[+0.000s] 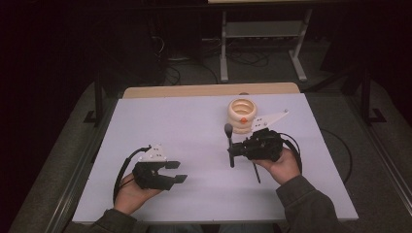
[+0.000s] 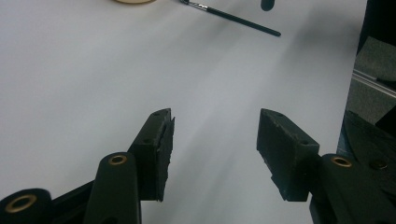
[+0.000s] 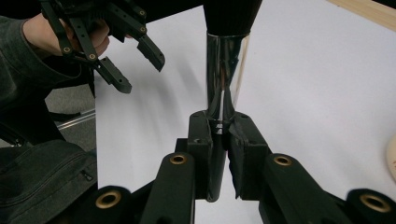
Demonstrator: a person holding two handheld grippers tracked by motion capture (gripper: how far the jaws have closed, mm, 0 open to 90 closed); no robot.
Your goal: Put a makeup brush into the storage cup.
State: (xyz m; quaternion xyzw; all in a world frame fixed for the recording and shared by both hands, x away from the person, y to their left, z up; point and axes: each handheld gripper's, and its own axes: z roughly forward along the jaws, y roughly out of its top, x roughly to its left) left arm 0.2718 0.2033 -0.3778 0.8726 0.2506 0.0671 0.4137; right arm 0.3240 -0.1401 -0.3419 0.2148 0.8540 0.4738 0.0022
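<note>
The right gripper [image 1: 232, 151] is holding a black-bristled makeup brush with a shiny metal ferrule [image 3: 227, 70], its fingers [image 3: 201, 140] pinching the handle just below the ferrule. In the high view the brush's long axis is running roughly up and down the picture, bristle head pointing away from the person toward the cream-coloured ribbed ring-shaped holder [image 1: 242, 115], which is standing just beyond the head on the white desk [image 1: 170, 121]. So the holder's open top is lying ahead of and slightly right of the bristles, and the right hand is much the nearer one. A second, thin dark brush [image 2: 238, 17] is lying flat on the desk near that hand. The left gripper [image 1: 177, 172] is hovering well apart, fingers [image 2: 159, 144] standing wide with nothing between them.
</note>
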